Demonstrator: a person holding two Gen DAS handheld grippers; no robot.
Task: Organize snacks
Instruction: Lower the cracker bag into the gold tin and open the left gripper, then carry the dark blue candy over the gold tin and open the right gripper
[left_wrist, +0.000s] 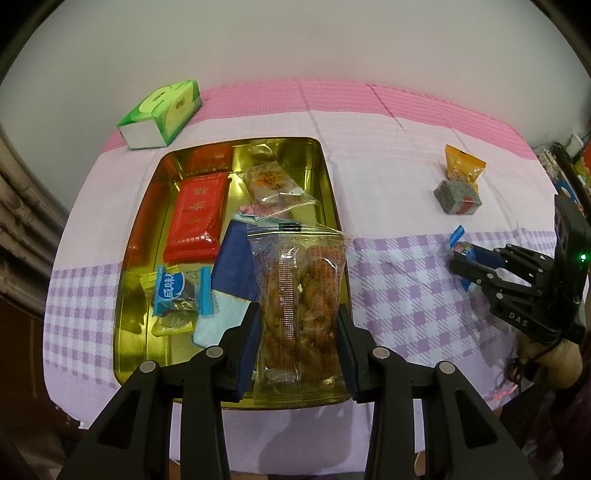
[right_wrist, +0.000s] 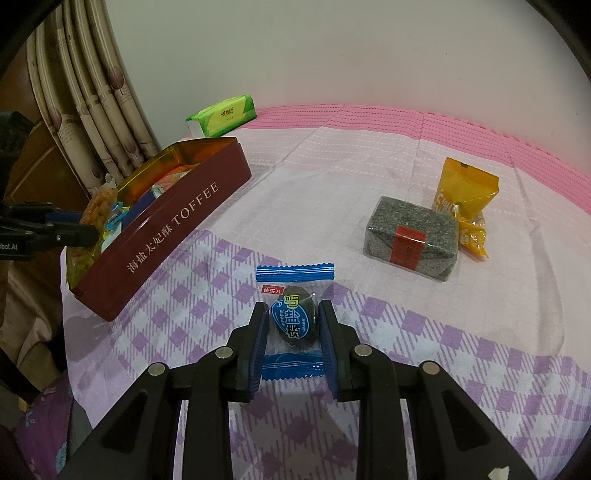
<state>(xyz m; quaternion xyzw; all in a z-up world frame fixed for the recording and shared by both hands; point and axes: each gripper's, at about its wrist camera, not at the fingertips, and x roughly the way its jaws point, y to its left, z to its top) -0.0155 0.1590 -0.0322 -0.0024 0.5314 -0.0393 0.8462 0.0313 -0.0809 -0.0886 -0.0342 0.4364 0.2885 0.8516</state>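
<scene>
My left gripper (left_wrist: 298, 314) is shut on a clear packet of fried twists (left_wrist: 301, 295) and holds it over the near end of the gold-lined toffee tin (left_wrist: 334, 192). The tin holds a red packet (left_wrist: 197, 214), a blue candy (left_wrist: 173, 293), a navy packet (left_wrist: 236, 266) and a clear cake packet (left_wrist: 273, 182). My right gripper (right_wrist: 293, 314) straddles a blue-wrapped candy (right_wrist: 293, 317) lying on the cloth, its pads (right_wrist: 258, 332) close to the wrapper's sides. The right gripper also shows in the left wrist view (left_wrist: 463, 264).
A grey sesame block (right_wrist: 412, 236) and an orange packet (right_wrist: 465, 201) lie on the cloth at the right. A green tissue pack (right_wrist: 223, 114) sits behind the maroon tin (right_wrist: 173, 229). Curtains (right_wrist: 92, 92) hang at the left. The table's edge is near.
</scene>
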